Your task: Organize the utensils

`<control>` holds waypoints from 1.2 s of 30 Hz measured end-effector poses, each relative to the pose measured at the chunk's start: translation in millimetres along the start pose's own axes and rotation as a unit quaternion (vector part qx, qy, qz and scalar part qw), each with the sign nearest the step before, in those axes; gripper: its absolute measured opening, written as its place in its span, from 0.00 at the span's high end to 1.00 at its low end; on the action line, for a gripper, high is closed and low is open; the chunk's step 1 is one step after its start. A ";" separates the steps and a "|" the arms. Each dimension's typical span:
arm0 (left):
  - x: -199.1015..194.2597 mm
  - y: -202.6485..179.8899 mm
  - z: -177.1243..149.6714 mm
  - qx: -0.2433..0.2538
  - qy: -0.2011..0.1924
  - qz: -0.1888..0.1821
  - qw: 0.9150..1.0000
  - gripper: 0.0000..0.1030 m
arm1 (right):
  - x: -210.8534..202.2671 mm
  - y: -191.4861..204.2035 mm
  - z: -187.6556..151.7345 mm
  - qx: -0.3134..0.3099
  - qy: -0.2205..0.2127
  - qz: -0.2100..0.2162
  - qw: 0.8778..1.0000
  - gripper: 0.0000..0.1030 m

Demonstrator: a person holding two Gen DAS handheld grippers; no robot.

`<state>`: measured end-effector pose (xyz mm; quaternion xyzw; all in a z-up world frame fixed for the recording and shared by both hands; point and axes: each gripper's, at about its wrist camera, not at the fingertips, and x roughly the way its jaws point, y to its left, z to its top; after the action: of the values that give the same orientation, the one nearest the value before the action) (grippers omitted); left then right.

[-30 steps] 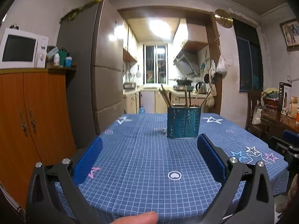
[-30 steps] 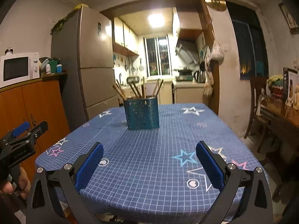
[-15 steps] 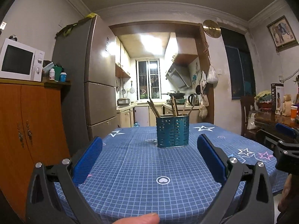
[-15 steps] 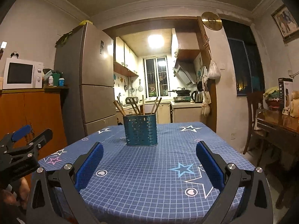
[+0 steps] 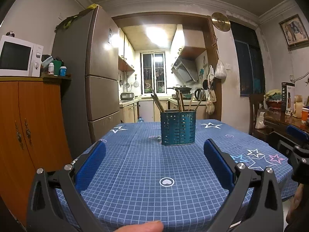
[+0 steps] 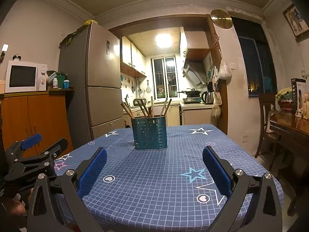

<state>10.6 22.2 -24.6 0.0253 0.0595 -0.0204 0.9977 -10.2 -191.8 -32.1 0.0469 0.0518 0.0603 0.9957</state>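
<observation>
Teal perforated utensil holder (image 5: 178, 127) holding wooden chopsticks (image 5: 179, 101), upright mid-table on blue checked, star-printed tablecloth (image 5: 146, 174). Left gripper (image 5: 154, 158) and right gripper (image 6: 154, 160) near table edge, jaws wide apart, empty. No legible writing.

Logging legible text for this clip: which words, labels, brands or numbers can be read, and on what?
No text can be read in either view.
Microwave: brand mark above the dials, too small.
Black box on the side table: white print on top, blurred.
Fridge: sticker on the door, illegible.
Small bottles beside the microwave: labels too small.
</observation>
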 end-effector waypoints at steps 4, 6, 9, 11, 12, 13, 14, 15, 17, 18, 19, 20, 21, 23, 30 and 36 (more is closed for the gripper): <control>1.6 -1.1 0.6 -0.002 0.000 -0.001 1.000 0.05 | 2.0 -0.1 0.0 0.000 0.005 0.001 1.000 0.04; 2.0 -0.6 0.8 -0.004 0.001 -0.003 1.000 0.05 | 2.8 1.0 1.0 -0.002 0.006 0.002 1.000 0.04; 3.2 -0.1 1.0 -0.006 0.003 -0.005 1.000 0.05 | 3.3 2.4 0.7 -0.003 0.006 0.002 1.000 0.04; 3.4 0.2 0.8 -0.007 0.003 -0.005 1.000 0.05 | 3.6 3.2 0.9 -0.004 0.006 0.002 1.000 0.04; 3.2 -0.1 1.0 -0.007 0.004 -0.006 1.000 0.05 | 3.6 4.1 0.9 -0.004 0.006 0.002 1.000 0.04; 3.4 0.2 1.2 -0.008 0.004 -0.006 1.000 0.05 | 3.7 4.4 0.9 -0.005 0.006 0.002 1.000 0.04; 3.7 0.9 1.3 -0.009 0.005 -0.007 1.000 0.05 | 4.1 5.5 0.9 -0.006 0.007 0.002 1.000 0.04; 4.3 1.3 1.8 -0.011 0.006 -0.007 1.000 0.05 | 4.7 6.5 0.4 -0.007 0.008 0.003 1.000 0.04; 6.0 2.3 3.0 -0.011 0.007 -0.007 1.000 0.05 | 5.2 8.0 -1.0 -0.008 0.010 0.003 1.000 0.04; 6.1 2.5 3.2 -0.011 0.007 -0.008 1.000 0.05 | 5.2 8.6 -1.1 -0.008 0.010 0.004 1.000 0.04; 6.0 2.4 3.5 -0.011 0.006 -0.008 1.000 0.05 | 5.0 9.0 -1.0 -0.008 0.010 0.004 1.000 0.04; 5.9 2.4 4.2 -0.011 0.006 -0.008 1.000 0.05 | 4.9 9.7 -0.7 -0.009 0.009 0.005 1.000 0.04; 5.5 1.8 4.5 -0.011 0.006 -0.009 1.000 0.05 | 4.6 9.9 -1.1 -0.009 0.009 0.005 1.000 0.04; 6.3 1.3 5.5 -0.011 0.005 -0.009 1.000 0.05 | 4.7 9.3 -1.3 -0.010 0.009 0.005 1.000 0.04; 10.6 -1.5 6.0 -0.006 0.007 -0.017 1.000 0.05 | 7.4 10.5 -2.1 -0.011 0.014 0.006 1.000 0.04; 21.1 2.0 4.3 -0.015 0.027 -0.017 0.999 0.05 | 8.5 8.7 -2.8 -0.011 0.015 0.005 1.000 0.04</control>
<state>32.1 23.2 -22.8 0.0098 0.0874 -0.0358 0.9955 -3.1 -182.0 -34.8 0.0355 0.0657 0.0662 0.9950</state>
